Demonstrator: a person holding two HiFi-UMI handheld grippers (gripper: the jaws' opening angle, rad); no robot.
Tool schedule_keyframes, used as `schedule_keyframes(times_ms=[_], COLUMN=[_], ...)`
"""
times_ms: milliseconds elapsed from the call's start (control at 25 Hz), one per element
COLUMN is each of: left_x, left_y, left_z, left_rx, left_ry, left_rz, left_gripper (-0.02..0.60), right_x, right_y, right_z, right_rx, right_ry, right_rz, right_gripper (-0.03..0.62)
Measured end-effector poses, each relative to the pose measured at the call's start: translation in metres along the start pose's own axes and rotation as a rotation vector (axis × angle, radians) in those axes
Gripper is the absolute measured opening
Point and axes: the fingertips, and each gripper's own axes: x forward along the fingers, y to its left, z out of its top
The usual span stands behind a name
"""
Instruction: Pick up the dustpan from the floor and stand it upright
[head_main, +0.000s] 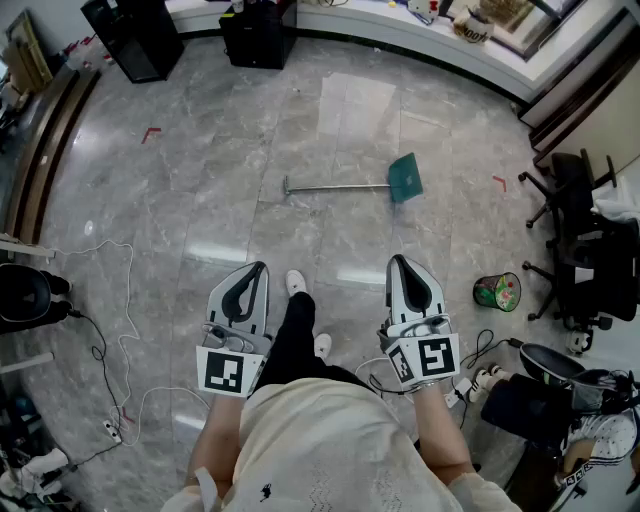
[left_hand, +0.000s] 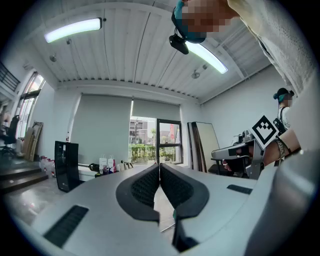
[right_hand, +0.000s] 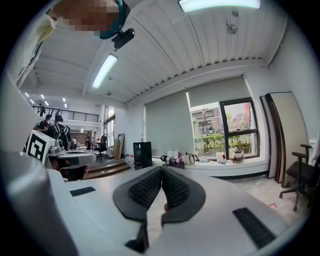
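Left tool (head_main: 258, 272) and right tool (head_main: 400, 266) both sit closed and empty while we face the dustpan (head_main: 404, 177) lying flat on the floor (head_main: 200, 170) well ahead; we judge it light and rigid, best gripped midway along its thin, likely slippery metal handle (head_main: 335, 187).

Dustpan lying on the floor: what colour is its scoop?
The dustpan has a teal-green scoop and a silver-grey handle; clearest in the head view.
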Motion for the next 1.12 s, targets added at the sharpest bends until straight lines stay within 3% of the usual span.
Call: schedule_keyframes(times_ms=[320,440,640,840,1000,1120], left_x=[0.126,0.161,0.200,0.275,0.309,0.332], left_y=[0.116,0.140,0.166,0.160,0.163,0.164], left_z=[0.001,0.006,-0.006,-0.010,-0.013,-0.013], left_rx=[-0.029,-0.023,-0.005,0.023,0.058,0.045], left_ry=[-0.022,-0.029,0.006,0.010,0.027,-0.005], left_rz=[0.052,0.069,0.139,0.289,0.462,0.586], left_gripper=[0.012,0.012,0.012,0.012,0.012,0.012], right_x=[0.178,0.228,0.296,0.367,0.417,0.447], right_y=[-0.006,-0.015,-0.040,-0.091,-0.100,-0.112], right_z=[0.018,0.031,0.023,0.009,0.003,-0.004], right_rx=[-0.056,-0.092,-0.149,-0.175,-0.220,-0.210], right_ry=[0.066,0.069,0.159,0.192,0.212,0.269], right_rz=[0.095,0.119,0.180,0.387,0.586,0.672], right_gripper=[0.017,0.017,0.018,0.017,0.018,0.017])
